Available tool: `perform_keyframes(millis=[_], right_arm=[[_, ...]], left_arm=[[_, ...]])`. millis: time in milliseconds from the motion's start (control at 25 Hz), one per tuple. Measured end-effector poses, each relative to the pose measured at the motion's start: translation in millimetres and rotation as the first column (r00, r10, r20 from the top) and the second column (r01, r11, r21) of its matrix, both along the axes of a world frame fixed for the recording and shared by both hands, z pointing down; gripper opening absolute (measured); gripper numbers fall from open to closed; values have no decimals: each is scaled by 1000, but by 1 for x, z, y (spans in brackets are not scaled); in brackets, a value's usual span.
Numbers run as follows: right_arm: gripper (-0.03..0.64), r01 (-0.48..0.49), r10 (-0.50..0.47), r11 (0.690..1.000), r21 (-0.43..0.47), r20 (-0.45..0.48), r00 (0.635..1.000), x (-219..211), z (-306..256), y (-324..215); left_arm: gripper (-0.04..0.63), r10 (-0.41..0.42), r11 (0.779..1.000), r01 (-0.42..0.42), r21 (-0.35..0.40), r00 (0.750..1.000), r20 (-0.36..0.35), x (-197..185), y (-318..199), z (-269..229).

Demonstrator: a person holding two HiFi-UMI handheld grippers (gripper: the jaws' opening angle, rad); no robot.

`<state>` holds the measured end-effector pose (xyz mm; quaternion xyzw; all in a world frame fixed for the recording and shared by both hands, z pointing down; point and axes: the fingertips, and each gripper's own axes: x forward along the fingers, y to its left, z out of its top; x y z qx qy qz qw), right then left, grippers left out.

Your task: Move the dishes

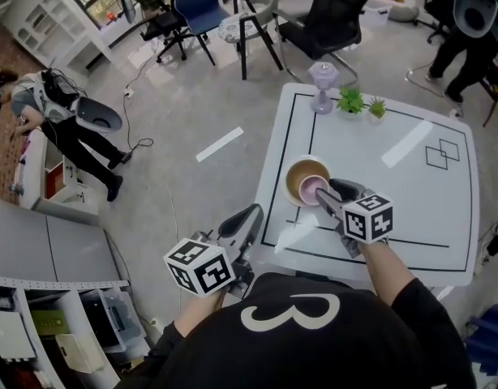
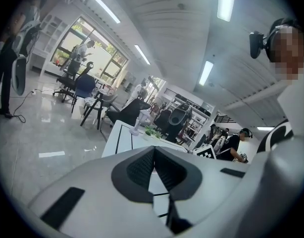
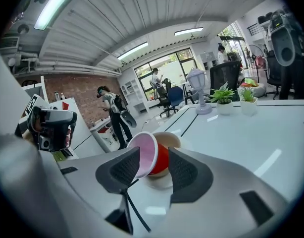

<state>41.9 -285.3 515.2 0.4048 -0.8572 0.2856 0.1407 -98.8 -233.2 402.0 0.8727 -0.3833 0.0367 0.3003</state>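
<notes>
- Black shirt (image 1: 314, 339) of the person wearing the camera, at 6 o'clock in the head view, with both forearms reaching up from it.
- White table (image 1: 411, 217) with a black outline, filling the picture from centre to 3 o'clock. A double-square mark lies near its 2 o'clock corner.
- Black office chair (image 1: 330, 23) on the floor beyond the table's 12 o'clock edge, with a blue chair (image 1: 199, 2) at 11 o'clock of it.
- Left gripper (image 1: 247, 217), off the table just outside its 8 o'clock corner and over the floor. Its fingers are together, pad against pad, with nothing between them (image 2: 154, 150).
- Right gripper (image 1: 334, 191), over the table and coming in from the 6 o'clock edge, pointing towards 10 o'clock. Its fingers are apart, one on each side of the cup (image 3: 153, 155). A firm clamp on the cup is not visible.
- Tan bowl (image 1: 298, 177), upright on the table at 9 o'clock of its centre, just inside the black line.
- Pale purple lamp (image 1: 323, 83), upright at the table's 11 o'clock corner.
- Cup (image 1: 314, 190), red outside and pink inside, tilted in the bowl at the bowl's 4 o'clock side. Its mouth faces 9 o'clock in the right gripper view (image 3: 144, 155).
- Two small potted plants (image 1: 351, 101) (image 1: 378, 108), side by side at 3 o'clock of the lamp.
</notes>
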Motion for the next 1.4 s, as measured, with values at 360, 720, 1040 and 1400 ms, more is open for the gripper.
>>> perform_keyframes(millis=[360,720,1040,1400], right_arm=[[63,-87,87,996,-7,-3,996,8,4,-7],[35,-80,80,997,8,12,997,11,-8,-11],[35,-94,92,995,37,38,995,26,-37,-20],[35,-180,179,981,67,29,983,70,-52,-39]], left_arm=[[3,5,1000,-5,2,1000,-19,-3,-4,3],[3,15,1000,-15,0,1000,-18,3,-13,6],[3,12,1000,-12,4,1000,-16,5,-22,4],[3,32,999,-32,5,999,-19,16,-33,2]])
